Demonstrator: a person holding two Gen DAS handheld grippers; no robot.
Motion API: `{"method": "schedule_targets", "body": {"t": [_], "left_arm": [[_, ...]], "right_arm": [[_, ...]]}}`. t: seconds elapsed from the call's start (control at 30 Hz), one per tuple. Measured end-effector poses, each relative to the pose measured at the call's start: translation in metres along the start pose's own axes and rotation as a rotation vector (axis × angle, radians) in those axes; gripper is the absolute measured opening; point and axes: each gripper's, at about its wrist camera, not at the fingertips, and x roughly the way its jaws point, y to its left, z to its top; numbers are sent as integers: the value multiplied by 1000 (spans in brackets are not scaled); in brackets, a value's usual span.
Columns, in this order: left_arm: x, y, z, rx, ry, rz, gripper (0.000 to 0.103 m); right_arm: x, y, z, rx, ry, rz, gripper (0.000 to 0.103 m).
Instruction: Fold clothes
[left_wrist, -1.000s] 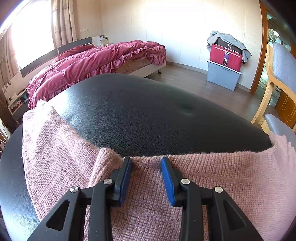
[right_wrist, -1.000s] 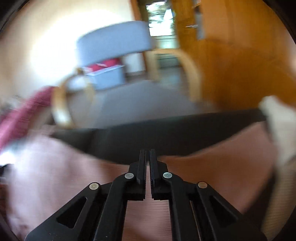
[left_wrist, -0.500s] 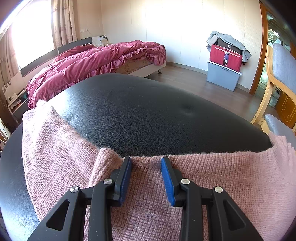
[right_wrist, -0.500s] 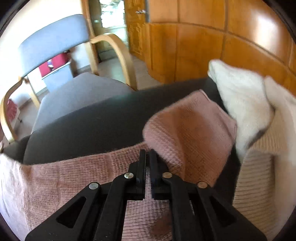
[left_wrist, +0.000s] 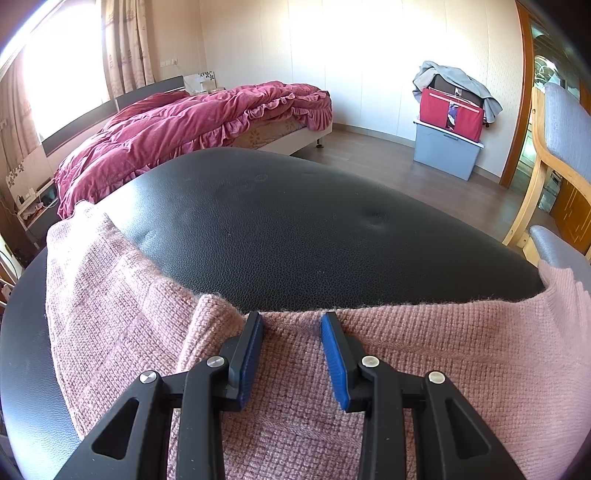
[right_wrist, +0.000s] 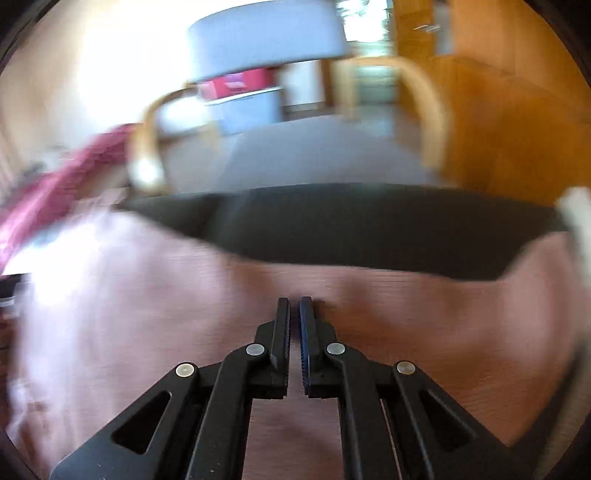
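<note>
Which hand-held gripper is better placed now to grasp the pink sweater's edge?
Left hand-held gripper: jaws open, tips at the pink sweater edge. Right hand-held gripper is shut, its view blurred.

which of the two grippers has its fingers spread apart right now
The left gripper: its blue-padded fingers stand apart over the pink sweater. The right gripper is shut, fingers nearly touching.

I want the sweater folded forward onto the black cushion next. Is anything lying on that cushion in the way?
Nothing visible does. In the left wrist view the black cushion beyond the pink sweater is bare up to its far edge. The left gripper sits over the sweater's edge, jaws apart.
</note>
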Motion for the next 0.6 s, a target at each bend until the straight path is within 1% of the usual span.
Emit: {"method": "schedule_targets", "body": {"t": [0.03,0.1,0.2,0.27,0.33,0.37,0.4,0.47,0.5,0.53,0.6], "left_arm": [[0,0,0,1,0,2,34],[0,-1,0,4,-1,6,34],[0,-1,0,9,-2,11,34],[0,-2,0,12,-2,15,34],[-1,-2,0,15,-3,19,34],[-1,-2,0,16,-3,20,34],[-1,-2,1,18,-3,22,34],[-1,-3,0,18,-4,23,34],[-1,-2,0,16,-4,20,34],[-1,-2,0,14,-4,18,34],[-1,-2,-1,10,-5,13,34]], "right_arm": [[-1,-6,0,20,-1,-18,4],[-2,-10,-1,43,-1,-21,4],[-4,4,-2,-25,-6,-88,5],[-2,9,-2,-73,-26,-98,6],[-20,16,2,-48,-75,-26,6],[-30,27,3,-51,-86,48,6],[-38,44,5,-71,-84,144,7],[-54,76,8,-111,-81,335,12],[-58,96,5,-151,-65,381,22],[-58,118,-1,-206,-38,390,28],[-49,153,-17,-280,33,400,28]]}}
